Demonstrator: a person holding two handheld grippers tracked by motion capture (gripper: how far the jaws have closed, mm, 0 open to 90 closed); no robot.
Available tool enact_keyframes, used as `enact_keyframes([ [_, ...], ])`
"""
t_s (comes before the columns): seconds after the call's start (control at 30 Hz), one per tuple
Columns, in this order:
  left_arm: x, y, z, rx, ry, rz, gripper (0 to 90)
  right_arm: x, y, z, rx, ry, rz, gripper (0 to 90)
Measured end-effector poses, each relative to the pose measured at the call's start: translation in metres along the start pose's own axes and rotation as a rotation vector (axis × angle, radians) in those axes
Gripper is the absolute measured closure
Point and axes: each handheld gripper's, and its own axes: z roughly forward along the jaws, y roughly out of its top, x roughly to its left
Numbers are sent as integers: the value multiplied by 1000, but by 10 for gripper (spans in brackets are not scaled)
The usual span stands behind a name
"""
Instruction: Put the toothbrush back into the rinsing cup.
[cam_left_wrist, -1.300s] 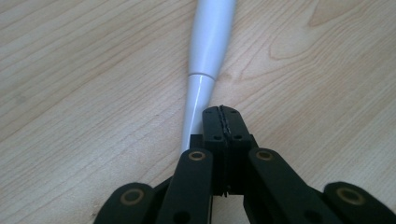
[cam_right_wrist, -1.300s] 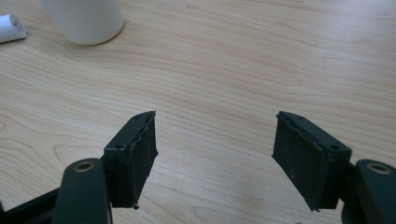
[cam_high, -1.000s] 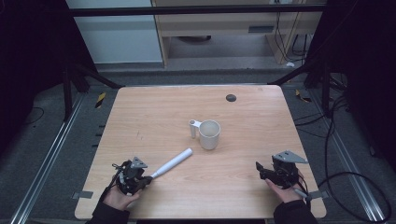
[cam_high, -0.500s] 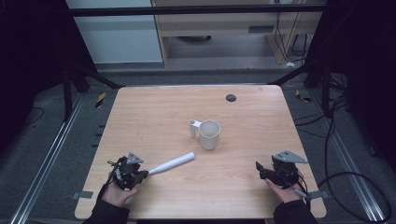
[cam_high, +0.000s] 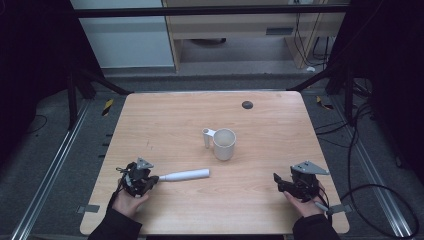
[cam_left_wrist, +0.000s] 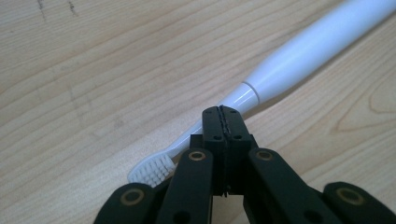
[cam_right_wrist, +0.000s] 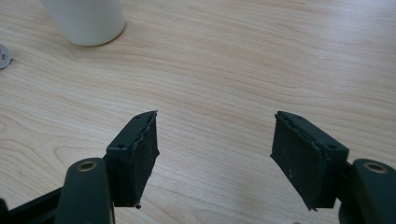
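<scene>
A: What carries everything?

B: A pale wooden tabletop (cam_high: 165, 120) with rounded corners. The landmark on it is a white ceramic mug (cam_high: 224, 144) with a small handle, standing upright near the middle.

A: Where does the thing being worked on lie from that mug?

B: The white plastic electric toothbrush (cam_high: 184, 175) lies flat, nearer the person than the mug and off to the mug's left, well apart from it. Its thick handle end points toward the mug's side; its bristle head points away, toward the left tool (cam_high: 151, 178).

A: And how does that left tool stand to it?

B: In the left gripper view the two black jaws are pressed together with no gap between the pads. The toothbrush's thin neck (cam_left_wrist: 194, 135) passes just behind and beside the closed tips, and the white bristles (cam_left_wrist: 152, 170) show at the tool's left. Whether the pads pinch the neck I cannot tell; they look closed beside it, touching or nearly so.

A: The other one?

B: The right tool (cam_high: 278, 181) sits near the person's edge, right of the mug and well apart from it. Its jaws are spread wide over bare wood, with nothing between them.

A: Anything smaller?

B: A small dark round disc (cam_high: 247, 104) beyond the mug.
</scene>
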Motion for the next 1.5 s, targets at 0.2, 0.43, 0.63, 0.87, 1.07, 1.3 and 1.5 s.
enact_keyframes([
  [0.2,2,5,5,-8,18,-5,895,1,0,0,2,4,3,315],
  [0.43,8,8,7,-32,24,-32,895,1,0,1,3,3,1,315],
  [0.63,10,12,8,-55,40,-42,895,1,1,2,2,4,-3,316],
  [0.87,10,20,13,-72,51,-37,895,1,0,2,4,3,0,316],
  [1.07,10,25,18,-76,62,-33,895,1,0,2,4,4,1,318],
  [1.3,4,31,13,-121,43,-26,895,1,0,2,3,3,4,321],
  [1.5,-21,45,5,-194,-1,23,895,0,0,2,3,1,2,322],
])
